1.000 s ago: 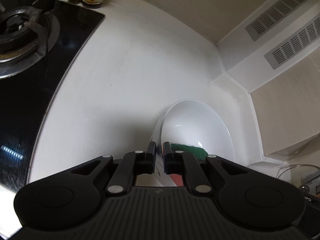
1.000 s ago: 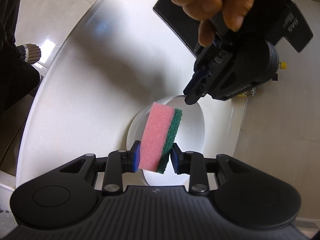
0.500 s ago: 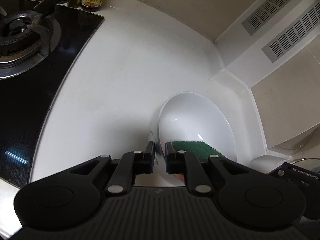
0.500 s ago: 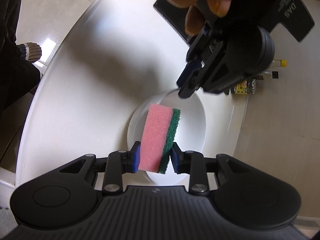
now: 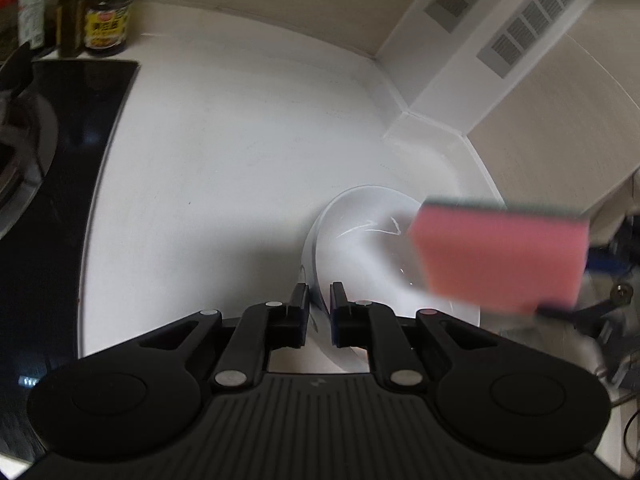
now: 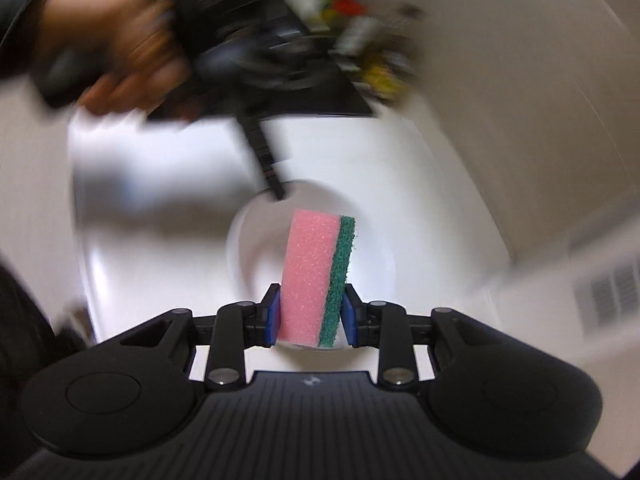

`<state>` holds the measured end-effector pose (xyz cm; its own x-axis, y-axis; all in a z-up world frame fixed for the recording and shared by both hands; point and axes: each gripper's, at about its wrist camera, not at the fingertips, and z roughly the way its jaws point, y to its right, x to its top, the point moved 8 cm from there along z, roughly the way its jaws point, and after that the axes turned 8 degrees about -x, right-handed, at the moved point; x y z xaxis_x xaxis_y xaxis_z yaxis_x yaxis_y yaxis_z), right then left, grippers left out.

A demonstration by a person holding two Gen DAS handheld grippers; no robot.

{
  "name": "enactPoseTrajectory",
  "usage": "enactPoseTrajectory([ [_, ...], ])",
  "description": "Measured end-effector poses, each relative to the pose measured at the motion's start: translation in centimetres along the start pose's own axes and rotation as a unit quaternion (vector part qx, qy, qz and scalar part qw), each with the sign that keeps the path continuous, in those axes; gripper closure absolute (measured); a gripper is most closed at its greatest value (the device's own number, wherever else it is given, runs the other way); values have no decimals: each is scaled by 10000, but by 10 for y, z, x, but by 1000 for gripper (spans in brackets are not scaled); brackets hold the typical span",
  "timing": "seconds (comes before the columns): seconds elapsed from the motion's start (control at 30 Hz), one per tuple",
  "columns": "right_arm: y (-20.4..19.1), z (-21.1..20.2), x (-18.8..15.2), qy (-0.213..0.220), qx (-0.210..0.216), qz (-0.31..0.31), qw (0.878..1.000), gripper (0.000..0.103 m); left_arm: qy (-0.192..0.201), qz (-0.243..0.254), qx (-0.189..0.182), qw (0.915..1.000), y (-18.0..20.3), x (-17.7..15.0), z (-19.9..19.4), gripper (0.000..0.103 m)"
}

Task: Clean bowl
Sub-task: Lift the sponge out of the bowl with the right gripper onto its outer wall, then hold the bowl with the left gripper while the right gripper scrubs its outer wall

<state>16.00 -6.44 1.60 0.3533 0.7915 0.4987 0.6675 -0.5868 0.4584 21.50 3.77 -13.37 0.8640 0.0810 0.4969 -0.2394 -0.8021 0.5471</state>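
A white bowl (image 5: 360,248) sits on the white counter near the back corner. My left gripper (image 5: 319,300) is shut on the bowl's near rim, one finger inside and one outside. My right gripper (image 6: 309,312) is shut on a pink sponge with a green scrub side (image 6: 316,276), held upright above the bowl (image 6: 256,248). The sponge (image 5: 500,256) shows blurred over the bowl's right part in the left wrist view. In the right wrist view the left gripper's fingers (image 6: 276,188) reach the bowl's far rim, blurred.
A black gas hob (image 5: 48,184) lies at the left. Jars and bottles (image 5: 108,16) stand at the back left. A white wall box with vent grilles (image 5: 516,32) rises at the back right. A white counter (image 5: 224,152) spreads between the hob and the bowl.
The right gripper with the sponge has swung round the bowl and both views are motion-blurred. In the left wrist view the sponge now shows its pink face higher at the right. The left gripper keeps its hold.
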Motion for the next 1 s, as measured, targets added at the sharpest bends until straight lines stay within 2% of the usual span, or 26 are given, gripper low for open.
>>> enactPoseTrajectory([
  [0.1,34,5,-9,-236,95,1065,9940,77,-108,73,-117,9998,-1,3,2,90],
  [0.17,67,15,-31,-612,113,2124,9752,77,-213,214,-182,9994,-1,5,3,89],
  [0.3,83,37,-65,-1165,246,2949,9481,77,-365,467,-351,9976,-2,9,7,84],
  [0.33,82,44,-78,-1380,407,3191,9367,77,-402,453,-390,9974,-3,11,8,82],
  [0.37,82,48,-83,-1478,481,3285,9316,77,-427,410,-414,9974,-5,13,10,82],
  [0.43,75,62,-99,-1734,753,3619,9129,77,-488,380,-422,9972,-6,15,16,81],
  [0.5,69,71,-103,-1835,1129,3908,8949,77,-604,414,-415,9964,-5,15,22,82],
  [0.57,65,73,-102,-1911,1256,3967,8890,77,-721,545,-379,9952,-2,15,28,82],
  [0.7,68,85,-90,-1896,1171,3914,8928,77,-937,1058,-227,9897,8,16,32,84],
  [0.83,77,96,-84,-1849,1088,3943,8936,77,-1190,1691,-178,9782,17,17,34,83],
  [1.0,81,97,-88,-1745,923,4265,8827,77,-1559,2055,-316,9656,20,24,40,86],
])
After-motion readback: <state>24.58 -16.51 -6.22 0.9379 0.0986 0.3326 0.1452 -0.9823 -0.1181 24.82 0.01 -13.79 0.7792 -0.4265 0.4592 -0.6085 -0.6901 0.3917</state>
